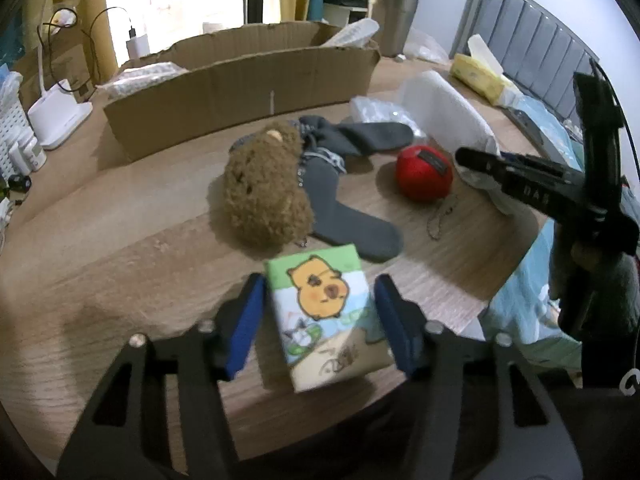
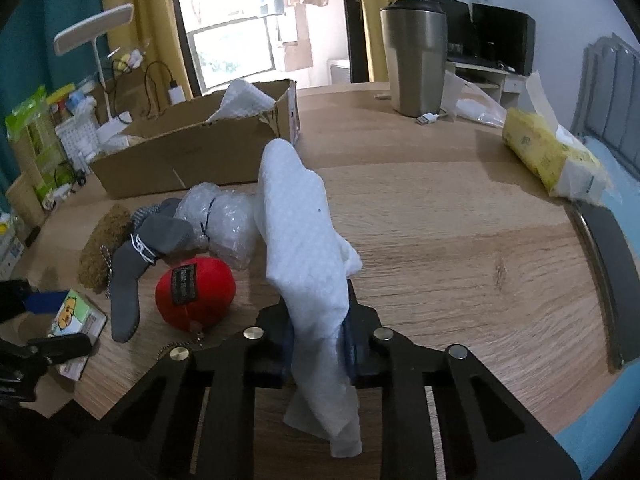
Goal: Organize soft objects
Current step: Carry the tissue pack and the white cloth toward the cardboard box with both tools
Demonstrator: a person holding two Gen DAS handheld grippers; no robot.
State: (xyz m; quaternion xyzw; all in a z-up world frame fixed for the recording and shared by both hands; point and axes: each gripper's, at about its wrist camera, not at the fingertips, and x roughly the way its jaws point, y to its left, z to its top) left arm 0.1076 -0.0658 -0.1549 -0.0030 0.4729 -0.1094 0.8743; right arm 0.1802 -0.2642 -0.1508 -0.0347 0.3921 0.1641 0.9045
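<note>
The left gripper (image 1: 320,320) clasps a tissue pack (image 1: 326,314) between its blue pads, in front of the brown plush toy (image 1: 266,184). The right gripper (image 2: 318,338) pinches a white foam sheet (image 2: 300,232). Bare table (image 2: 460,240) stretches right of the sheet. Beside the toy: two grey socks (image 1: 344,216), one red ball (image 1: 424,172), one cardboard box (image 1: 240,92) behind.

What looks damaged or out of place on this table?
The cardboard box looks damaged: its front wall is torn, with a ragged top edge. The grey socks lie tangled under the brown plush, not sorted. A loose ball chain trails on the table beside the red ball.
</note>
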